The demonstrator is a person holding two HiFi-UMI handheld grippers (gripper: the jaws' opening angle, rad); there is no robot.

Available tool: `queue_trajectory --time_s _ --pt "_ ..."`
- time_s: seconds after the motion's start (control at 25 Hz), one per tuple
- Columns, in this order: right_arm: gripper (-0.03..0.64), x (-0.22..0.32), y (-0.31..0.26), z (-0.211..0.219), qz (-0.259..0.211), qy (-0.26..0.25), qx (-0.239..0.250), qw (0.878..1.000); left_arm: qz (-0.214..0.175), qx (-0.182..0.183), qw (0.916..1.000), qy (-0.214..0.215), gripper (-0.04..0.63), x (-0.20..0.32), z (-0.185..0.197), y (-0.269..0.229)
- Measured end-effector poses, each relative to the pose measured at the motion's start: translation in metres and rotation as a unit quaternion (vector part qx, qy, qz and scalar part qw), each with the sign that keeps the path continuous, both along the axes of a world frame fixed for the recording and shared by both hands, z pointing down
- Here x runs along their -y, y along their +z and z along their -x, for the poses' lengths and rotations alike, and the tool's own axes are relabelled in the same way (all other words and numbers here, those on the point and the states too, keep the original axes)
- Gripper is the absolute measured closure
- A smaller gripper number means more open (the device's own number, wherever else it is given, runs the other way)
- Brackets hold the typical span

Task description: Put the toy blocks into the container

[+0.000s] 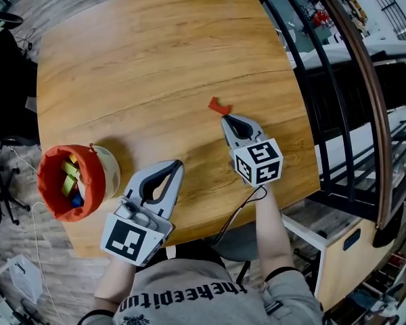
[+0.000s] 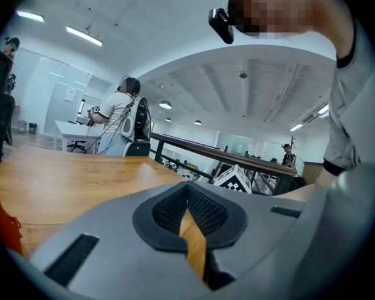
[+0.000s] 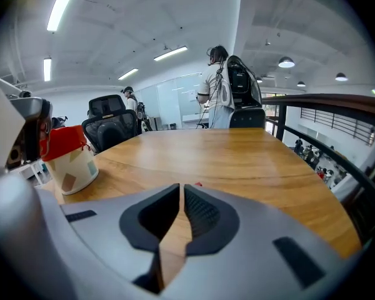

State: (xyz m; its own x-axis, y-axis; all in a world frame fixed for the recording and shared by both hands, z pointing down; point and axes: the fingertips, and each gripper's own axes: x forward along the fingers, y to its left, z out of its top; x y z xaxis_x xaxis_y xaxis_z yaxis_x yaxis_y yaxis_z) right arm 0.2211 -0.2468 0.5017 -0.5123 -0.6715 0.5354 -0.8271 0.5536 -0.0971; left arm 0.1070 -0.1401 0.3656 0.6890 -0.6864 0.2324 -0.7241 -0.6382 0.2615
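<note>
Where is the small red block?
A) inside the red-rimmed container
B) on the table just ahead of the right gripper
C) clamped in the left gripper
B: the head view shows the red block lying on the table just past the right gripper, far from the container.

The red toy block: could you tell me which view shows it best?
The head view: the red block lies whole ahead of the right gripper. The right gripper view catches only a red sliver above its jaws; the left gripper view, nothing.

My head view looks steeply down on the table (image 1: 155, 59); both gripper views skim low across it. Head and right gripper views share the container (image 1: 71, 181).
</note>
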Motion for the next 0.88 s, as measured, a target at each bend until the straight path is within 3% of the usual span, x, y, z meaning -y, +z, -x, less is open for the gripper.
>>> queue_trajectory --time_s 0.48,0.88 --pt "0.436 0.017 0.030 -0.009 0.013 0.017 -0.022 1.000 0.013 0.010 0.9998 -0.009 0.581 0.006 0.002 0.010" --pt "0.394 0.029 0.050 -0.015 0.019 0.023 -0.042 0.999 0.024 0.014 0.9995 -0.017 0.581 0.012 0.006 0.017"
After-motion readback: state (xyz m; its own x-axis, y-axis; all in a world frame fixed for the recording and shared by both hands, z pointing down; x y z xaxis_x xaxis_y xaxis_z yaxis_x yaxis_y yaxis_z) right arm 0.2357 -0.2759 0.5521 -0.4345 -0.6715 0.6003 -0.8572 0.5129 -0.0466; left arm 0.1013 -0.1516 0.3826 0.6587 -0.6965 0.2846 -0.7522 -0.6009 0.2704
